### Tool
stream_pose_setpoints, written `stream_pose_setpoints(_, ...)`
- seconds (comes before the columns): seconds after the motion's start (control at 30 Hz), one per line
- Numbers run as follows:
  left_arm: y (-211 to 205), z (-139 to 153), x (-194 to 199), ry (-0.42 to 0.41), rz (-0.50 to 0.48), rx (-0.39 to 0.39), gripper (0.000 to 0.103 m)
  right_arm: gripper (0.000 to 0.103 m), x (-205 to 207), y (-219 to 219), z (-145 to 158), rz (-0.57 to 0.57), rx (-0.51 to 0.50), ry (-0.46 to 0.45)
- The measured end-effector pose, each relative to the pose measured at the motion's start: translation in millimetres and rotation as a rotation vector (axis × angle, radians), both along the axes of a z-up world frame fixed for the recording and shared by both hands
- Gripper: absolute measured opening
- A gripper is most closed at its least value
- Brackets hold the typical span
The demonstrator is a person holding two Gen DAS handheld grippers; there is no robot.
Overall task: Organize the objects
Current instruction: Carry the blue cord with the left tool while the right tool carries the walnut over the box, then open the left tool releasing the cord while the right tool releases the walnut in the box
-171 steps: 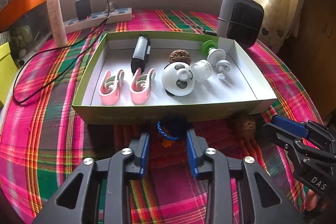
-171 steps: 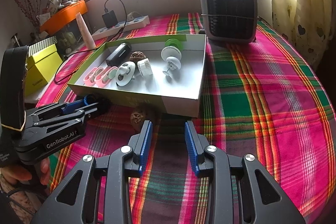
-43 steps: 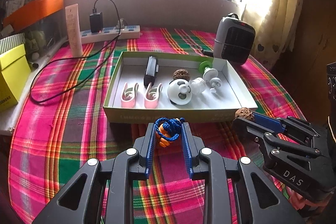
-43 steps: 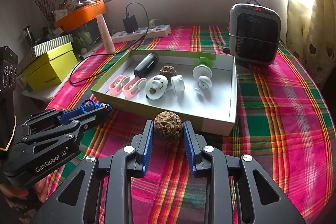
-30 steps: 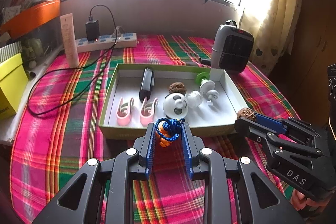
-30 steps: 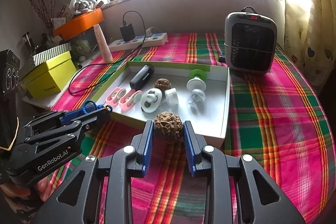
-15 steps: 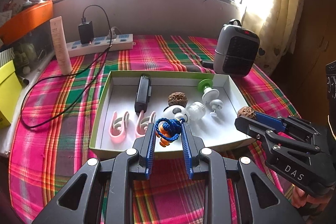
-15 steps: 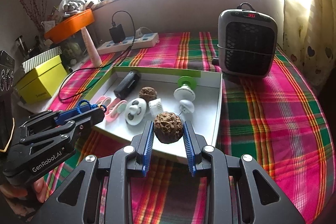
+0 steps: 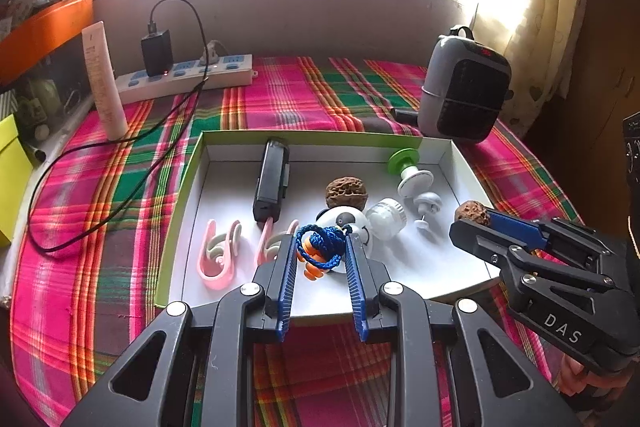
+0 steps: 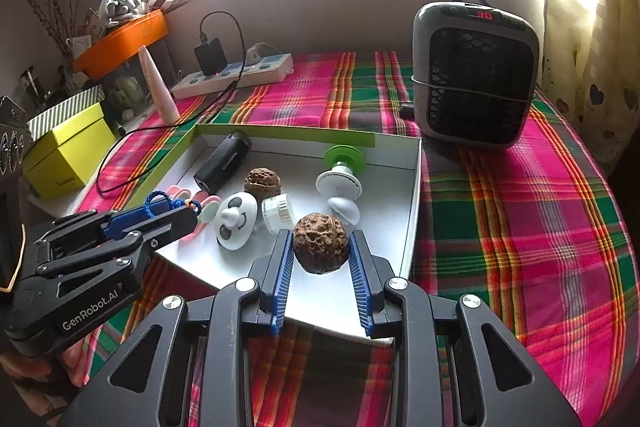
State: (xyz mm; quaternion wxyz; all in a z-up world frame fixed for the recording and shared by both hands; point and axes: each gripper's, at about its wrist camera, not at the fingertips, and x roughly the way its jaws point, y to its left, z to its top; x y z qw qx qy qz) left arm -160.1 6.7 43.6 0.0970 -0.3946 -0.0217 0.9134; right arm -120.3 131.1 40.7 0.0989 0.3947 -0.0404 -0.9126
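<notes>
While over box (image 10: 414, 195), right gripper (image 10: 320, 247) level, clamps walnut (image 10: 320, 247).

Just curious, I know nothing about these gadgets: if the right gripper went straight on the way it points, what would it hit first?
Probably the white tray floor; the right gripper, shut on a walnut, angles down. Depth is unclear.

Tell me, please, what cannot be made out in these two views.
- Left wrist view: the blue cord bundle covers the orange piece it is tied to, and the left gripper hides part of the panda-face gadget.
- Right wrist view: the walnut in the right gripper hides the tray floor beneath.
</notes>
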Motion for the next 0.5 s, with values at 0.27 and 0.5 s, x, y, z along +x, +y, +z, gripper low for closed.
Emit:
stream_pose_setpoints(0.27,3,-5,-4,-0.016,-0.010,-0.006,0.023,0.029,-6,-4,-6,0.021,0.005,-0.024)
stream_pose_setpoints(0.5,6,-11,-6,-0.034,-0.023,-0.012,0.023,0.029,-9,-6,-10,0.031,0.013,-0.042)
